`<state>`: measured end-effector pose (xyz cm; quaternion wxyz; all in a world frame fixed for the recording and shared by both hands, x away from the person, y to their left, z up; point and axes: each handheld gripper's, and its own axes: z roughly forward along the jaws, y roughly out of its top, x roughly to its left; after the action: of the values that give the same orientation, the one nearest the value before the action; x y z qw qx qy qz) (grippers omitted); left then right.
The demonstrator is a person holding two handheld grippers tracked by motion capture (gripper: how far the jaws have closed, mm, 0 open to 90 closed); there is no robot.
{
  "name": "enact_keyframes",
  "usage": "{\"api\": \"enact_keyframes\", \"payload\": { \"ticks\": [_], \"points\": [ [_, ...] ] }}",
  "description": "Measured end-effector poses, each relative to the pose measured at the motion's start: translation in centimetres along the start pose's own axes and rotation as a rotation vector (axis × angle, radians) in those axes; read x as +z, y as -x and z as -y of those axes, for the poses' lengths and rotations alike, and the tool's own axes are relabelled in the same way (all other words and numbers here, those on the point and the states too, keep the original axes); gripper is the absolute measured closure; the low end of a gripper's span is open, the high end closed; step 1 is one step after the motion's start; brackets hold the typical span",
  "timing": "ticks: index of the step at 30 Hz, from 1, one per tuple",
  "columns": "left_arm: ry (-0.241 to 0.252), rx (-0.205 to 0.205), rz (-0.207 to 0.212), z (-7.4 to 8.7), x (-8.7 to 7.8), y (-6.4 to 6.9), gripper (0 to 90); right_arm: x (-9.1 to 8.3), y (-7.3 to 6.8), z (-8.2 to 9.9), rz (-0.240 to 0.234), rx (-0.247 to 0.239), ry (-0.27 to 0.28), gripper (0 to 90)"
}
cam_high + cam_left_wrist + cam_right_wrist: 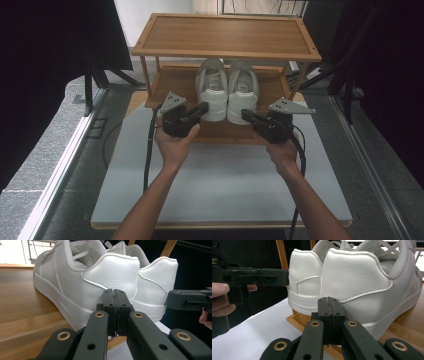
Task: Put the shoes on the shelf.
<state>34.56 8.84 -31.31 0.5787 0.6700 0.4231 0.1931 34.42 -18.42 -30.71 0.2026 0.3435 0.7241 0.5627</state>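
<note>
Two white sneakers stand side by side on the lower shelf (172, 82) of a wooden rack, heels toward me: the left sneaker (212, 87) and the right sneaker (243, 90). My left gripper (204, 106) is shut with nothing in it, its tip just behind the left sneaker's heel (110, 270). My right gripper (245, 114) is also shut and holds nothing, close behind the right sneaker's heel (362, 277). In the left gripper view the jaws (115, 291) press flat together. The right gripper view shows the same (329, 300), with the left gripper (285, 277) off to the side.
The rack's top shelf (225, 32) overhangs the sneakers. The rack stands at the far end of a white tabletop (220, 185). Dark curtains and metal frames flank the table. Cables trail from both grippers down past the forearms.
</note>
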Motion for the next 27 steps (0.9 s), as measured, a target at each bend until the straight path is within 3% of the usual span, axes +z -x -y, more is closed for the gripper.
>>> {"api": "enact_keyframes", "payload": {
  "ticks": [3,6,12,21,27],
  "points": [
    [-0.001,0.000,0.005,0.3,-0.1,-0.1,88.0,0.1,0.1,0.0,-0.009,-0.004,-0.005,89.7],
    [0.008,-0.032,0.040,0.5,-0.1,-0.6,87.7,0.2,0.1,-0.2,-0.005,-0.028,-0.013,89.8],
    [0.011,-0.037,0.048,0.6,-0.1,-0.5,84.5,0.9,0.5,-0.6,0.018,-0.048,-0.026,89.9],
    [0.019,-0.045,0.070,0.6,0.0,-0.7,83.7,1.0,0.8,-0.3,-0.007,0.007,-0.013,87.3],
    [0.032,-0.031,0.084,0.8,0.0,-0.6,79.7,0.9,0.6,0.0,-0.009,-0.002,-0.009,81.5]
  ]
}}
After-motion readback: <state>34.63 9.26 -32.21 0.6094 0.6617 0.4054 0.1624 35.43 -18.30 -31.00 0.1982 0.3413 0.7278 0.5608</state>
